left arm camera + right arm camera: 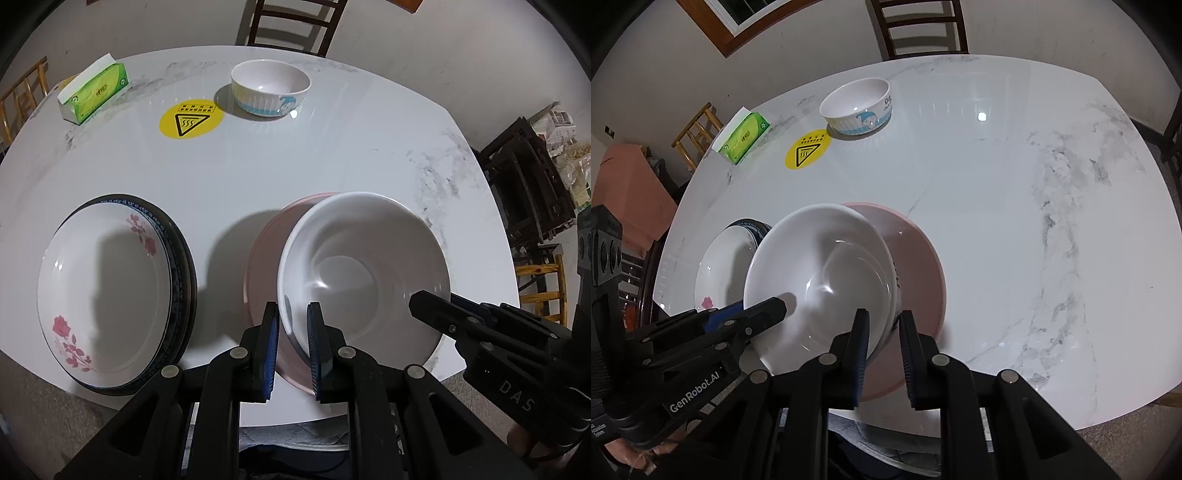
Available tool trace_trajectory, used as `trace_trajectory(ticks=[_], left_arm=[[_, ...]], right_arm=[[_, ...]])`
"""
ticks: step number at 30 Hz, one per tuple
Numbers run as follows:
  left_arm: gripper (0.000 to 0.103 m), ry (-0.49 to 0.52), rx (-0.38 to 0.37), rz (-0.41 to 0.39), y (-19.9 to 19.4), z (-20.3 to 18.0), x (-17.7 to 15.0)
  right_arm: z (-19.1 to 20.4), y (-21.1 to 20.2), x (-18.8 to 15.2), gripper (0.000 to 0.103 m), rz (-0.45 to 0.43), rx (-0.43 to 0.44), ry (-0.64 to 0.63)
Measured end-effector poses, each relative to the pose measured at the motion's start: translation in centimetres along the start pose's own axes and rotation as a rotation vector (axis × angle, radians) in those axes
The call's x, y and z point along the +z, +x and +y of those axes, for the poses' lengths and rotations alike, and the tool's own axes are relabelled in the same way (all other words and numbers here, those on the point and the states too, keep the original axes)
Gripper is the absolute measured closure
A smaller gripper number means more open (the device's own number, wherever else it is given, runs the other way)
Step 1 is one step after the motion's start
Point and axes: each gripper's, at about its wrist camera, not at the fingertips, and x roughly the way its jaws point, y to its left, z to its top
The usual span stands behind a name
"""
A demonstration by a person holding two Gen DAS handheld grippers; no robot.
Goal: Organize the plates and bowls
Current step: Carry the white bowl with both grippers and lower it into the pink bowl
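Over the near edge of a marble table (295,177), seen from the left wrist, the left gripper (292,350) clamps the rim of a white bowl (365,266), held just above a pink bowl (264,258). It looks stiff, glossy, likely slippery and breakable; opposite rims seem the safest hold.

From the right wrist, the right gripper (883,354) pinches the white bowl's (820,273) other rim: plain white, deep, smooth.

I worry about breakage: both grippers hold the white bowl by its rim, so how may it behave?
The white bowl looks rigid, so it should keep its shape. Its glossy surface may slip in the left gripper and right gripper. It hangs tilted over the pink bowl; probably fragile if dropped.
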Motion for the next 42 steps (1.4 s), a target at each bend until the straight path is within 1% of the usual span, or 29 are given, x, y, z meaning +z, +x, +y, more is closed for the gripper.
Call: trace_trajectory(ticks=[15,20,42], left_arm=[[0.091,-0.013,0.016,0.023,1.4,0.5,0.3],[0.091,-0.021,0.007,0.031,1.7,0.8,0.4],[0.09,-0.011,0.027,0.023,1.8,0.7,1.1]], right_arm=[[0.1,1.5,0.5,0.086,0.029,-0.009,0.0],[0.0,2.1,0.7,0.086,0.039,-0.01,0.003],[-0.4,3.3,1.2,0.086,0.061,-0.003,0.018]])
